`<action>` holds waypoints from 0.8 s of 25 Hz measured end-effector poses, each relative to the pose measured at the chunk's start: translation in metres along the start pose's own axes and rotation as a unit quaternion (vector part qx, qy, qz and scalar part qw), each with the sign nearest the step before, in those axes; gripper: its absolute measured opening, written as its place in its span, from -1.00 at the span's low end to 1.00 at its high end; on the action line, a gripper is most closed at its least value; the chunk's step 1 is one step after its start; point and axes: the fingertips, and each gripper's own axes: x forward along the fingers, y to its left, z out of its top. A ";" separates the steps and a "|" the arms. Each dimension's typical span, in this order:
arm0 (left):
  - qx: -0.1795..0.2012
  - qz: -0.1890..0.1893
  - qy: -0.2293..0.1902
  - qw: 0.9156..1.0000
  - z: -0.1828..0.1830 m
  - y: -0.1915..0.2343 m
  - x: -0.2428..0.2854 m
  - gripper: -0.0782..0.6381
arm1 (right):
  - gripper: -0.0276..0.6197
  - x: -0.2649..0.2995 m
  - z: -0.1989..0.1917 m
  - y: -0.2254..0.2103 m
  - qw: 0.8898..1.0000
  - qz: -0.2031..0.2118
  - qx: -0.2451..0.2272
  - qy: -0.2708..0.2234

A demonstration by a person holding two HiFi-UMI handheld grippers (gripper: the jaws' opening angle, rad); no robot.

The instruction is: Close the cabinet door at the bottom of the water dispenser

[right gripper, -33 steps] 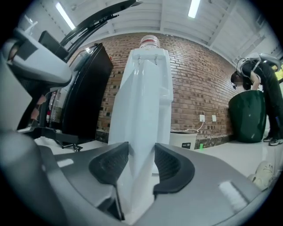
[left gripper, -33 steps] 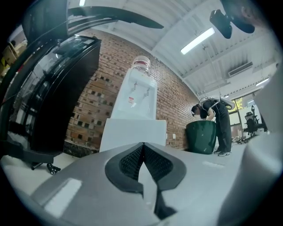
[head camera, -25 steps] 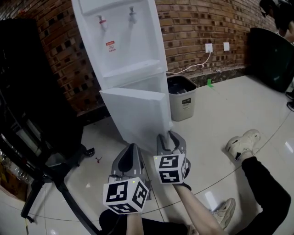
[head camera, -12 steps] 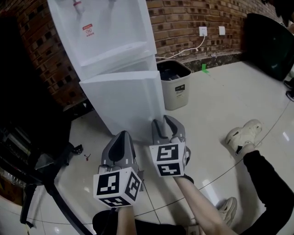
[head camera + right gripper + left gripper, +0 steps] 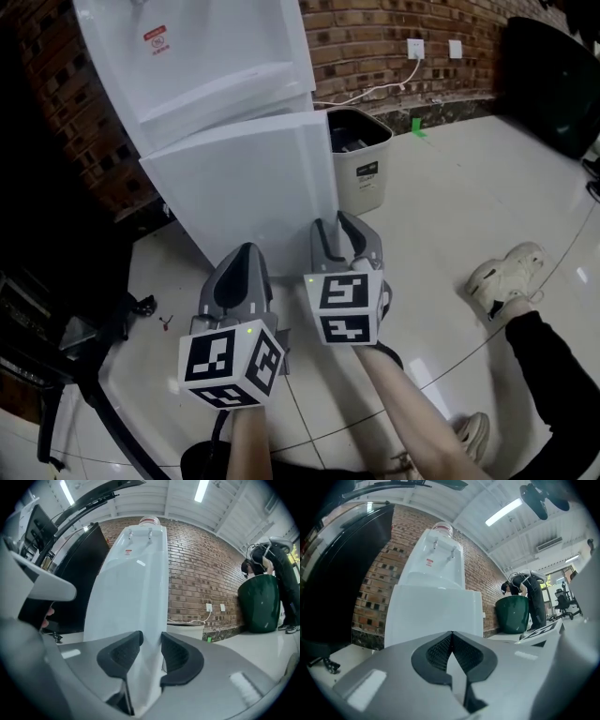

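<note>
Both grippers have come nearer to the water dispenser (image 5: 216, 56). The right gripper (image 5: 337, 230) has been closing its jaws, and they now seem to pinch the upright free edge of the cabinet door (image 5: 248, 187). The door stands ajar at the dispenser's foot, straight ahead. The left gripper (image 5: 242, 255) (jaws together, empty) waits just left and is less near.
</note>
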 end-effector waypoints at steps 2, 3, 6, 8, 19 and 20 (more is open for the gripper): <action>-0.001 -0.002 0.004 1.000 -0.006 0.000 0.006 -0.73 | -0.52 0.006 -0.001 -0.005 1.000 -0.007 0.006 -0.006; 0.002 -0.001 0.006 1.000 -0.009 0.001 0.009 -0.73 | -0.52 0.009 -0.002 -0.007 1.000 -0.009 0.006 -0.009; 0.005 0.004 0.010 1.000 -0.018 0.006 0.019 -0.73 | -0.54 0.022 -0.001 -0.012 1.000 -0.014 0.007 -0.018; -0.006 0.004 0.009 1.000 -0.024 0.010 0.025 -0.73 | -0.55 0.029 -0.001 -0.015 0.999 -0.019 0.008 -0.027; -0.009 0.009 0.011 1.000 -0.042 0.031 0.045 -0.73 | -0.78 0.069 -0.012 -0.011 0.999 -0.023 -0.011 -0.035; -0.008 0.010 0.013 1.000 -0.045 0.033 0.047 -0.73 | -0.81 0.073 -0.014 -0.010 0.999 -0.023 -0.009 -0.036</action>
